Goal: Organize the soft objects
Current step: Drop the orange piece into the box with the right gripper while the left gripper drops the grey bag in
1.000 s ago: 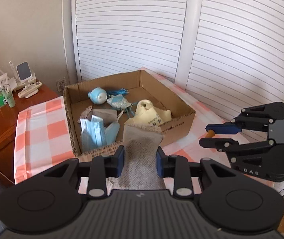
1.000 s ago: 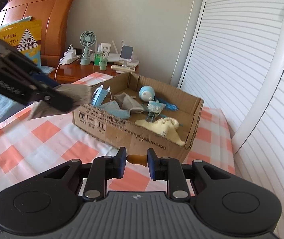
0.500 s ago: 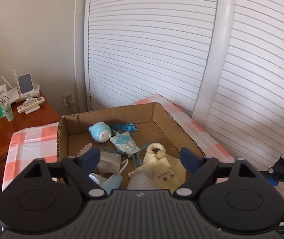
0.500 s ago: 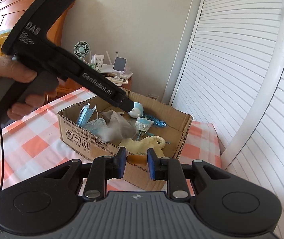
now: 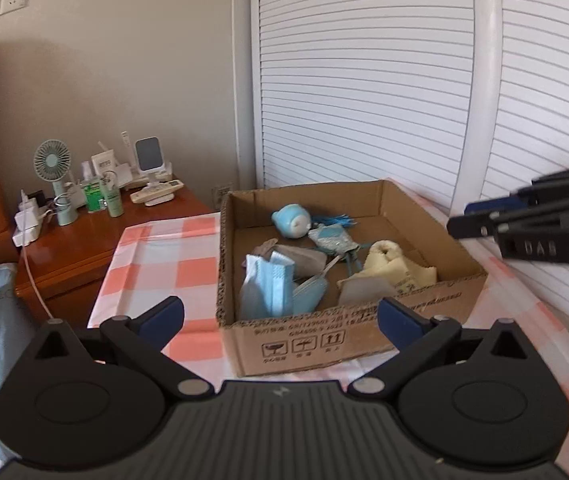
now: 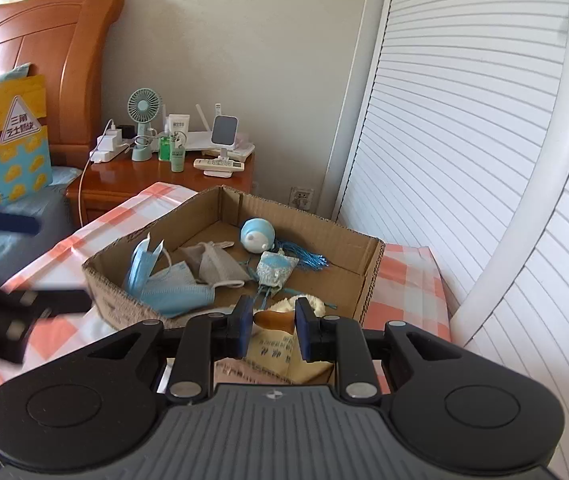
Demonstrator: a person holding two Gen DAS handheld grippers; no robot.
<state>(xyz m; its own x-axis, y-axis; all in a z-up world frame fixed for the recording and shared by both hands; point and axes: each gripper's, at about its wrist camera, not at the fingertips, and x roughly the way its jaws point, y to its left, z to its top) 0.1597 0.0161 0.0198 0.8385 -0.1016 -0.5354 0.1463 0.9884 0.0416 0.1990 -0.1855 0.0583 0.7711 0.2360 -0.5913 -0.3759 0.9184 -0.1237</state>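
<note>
An open cardboard box (image 5: 304, 340) sits on the checked cloth. It holds blue face masks (image 5: 268, 292), a grey cloth pouch (image 5: 364, 290), a cream soft piece (image 5: 388, 264), a pale blue round toy (image 5: 290, 220) and a tasselled sachet (image 5: 330, 238). My left gripper (image 5: 280, 316) hangs just before the box's near wall, its jaws opening wide with nothing between them. My right gripper (image 6: 274, 326) is over the box's near edge (image 6: 368, 280), shut on a small orange-brown piece (image 6: 274, 320). It shows blurred on the right in the left wrist view (image 5: 524, 232).
A wooden nightstand (image 5: 96, 240) at the left carries a small fan (image 5: 52, 164), bottles and a remote. White louvred doors (image 5: 364, 80) stand close behind the box. A bed with a wooden headboard (image 6: 64, 60) lies at the far left.
The left gripper let go of the grey pouch, which now lies in the box, and its jaws spread wide as it drew back. The right gripper moved in over the box, still gripping the orange-brown piece.
</note>
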